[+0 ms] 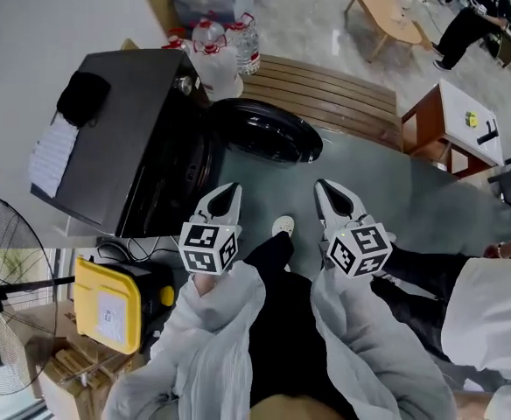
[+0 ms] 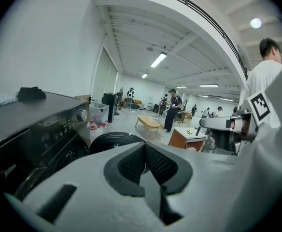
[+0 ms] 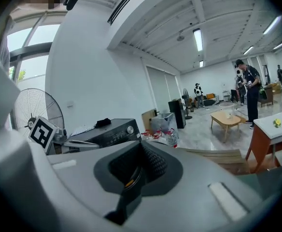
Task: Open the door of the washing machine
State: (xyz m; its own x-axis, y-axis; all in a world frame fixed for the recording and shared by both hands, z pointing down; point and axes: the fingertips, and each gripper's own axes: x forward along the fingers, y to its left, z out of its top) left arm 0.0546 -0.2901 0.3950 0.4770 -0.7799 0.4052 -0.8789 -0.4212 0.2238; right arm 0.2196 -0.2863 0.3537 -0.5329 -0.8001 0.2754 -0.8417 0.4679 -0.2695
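The dark grey front-loading washing machine (image 1: pixel 120 138) stands upright with its round, glossy black door (image 1: pixel 264 131) swung wide open, hanging out from the front panel over the floor.

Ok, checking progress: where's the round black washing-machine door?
Head view, upper centre: the door hangs open between the dark washing machine and the slatted wooden bench.

The washing machine (image 1: pixel 124 138) is placed at the left, with its door (image 1: pixel 269 129) swung open to its right. A cloth (image 1: pixel 82 96) and papers (image 1: pixel 52 154) are laid on its top. Bottles (image 1: pixel 229 46) are grouped behind it, beside a bench (image 1: pixel 325 94) set behind the door. A fan (image 1: pixel 10 296) and a box (image 1: pixel 111 304) are found on the machine's near side. A desk (image 1: pixel 465 121) is set well apart at the right.
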